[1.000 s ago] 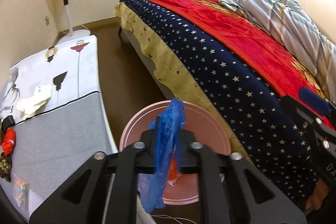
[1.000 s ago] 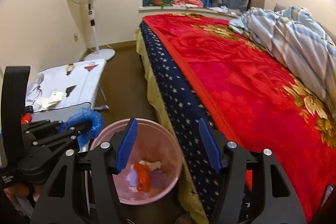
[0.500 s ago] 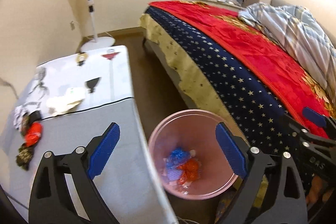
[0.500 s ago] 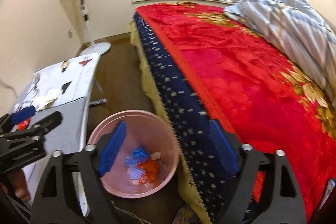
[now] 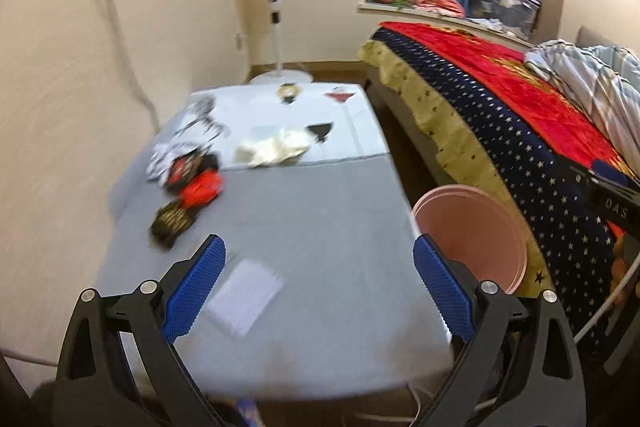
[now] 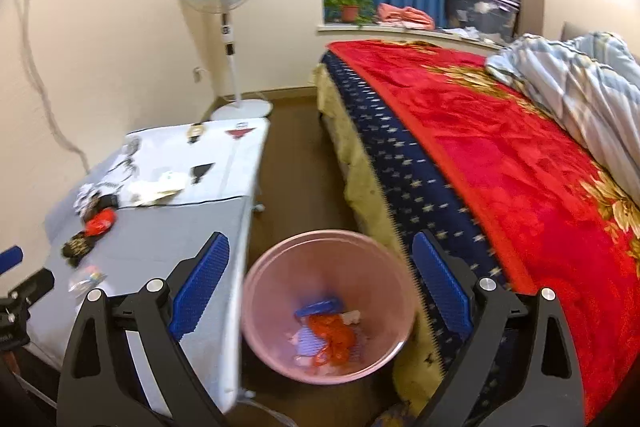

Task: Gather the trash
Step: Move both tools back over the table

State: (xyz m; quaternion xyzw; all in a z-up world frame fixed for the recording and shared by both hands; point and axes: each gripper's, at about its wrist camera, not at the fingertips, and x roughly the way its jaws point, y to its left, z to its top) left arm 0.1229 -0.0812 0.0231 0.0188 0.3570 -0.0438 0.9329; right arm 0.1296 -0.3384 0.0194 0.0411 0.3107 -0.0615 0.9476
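Both hand-held grippers [image 5: 318,283] [image 6: 318,281] just spread, empty; pink bin [image 6: 256,291] holds blue and orange scraps [image 6: 326,327].

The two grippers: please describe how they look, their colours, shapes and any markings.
The left gripper and the right gripper look alike: two black plastic fingers with triangular cut-outs and silver round bolts, each tipped with a blue, finely ribbed pad. In the left wrist view, the right gripper's black body shows white letters, seemingly "DAS".

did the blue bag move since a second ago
Yes. It was pinched in the left gripper above the pink bin; now the blue bag lies inside it, jaws just opened, empty.
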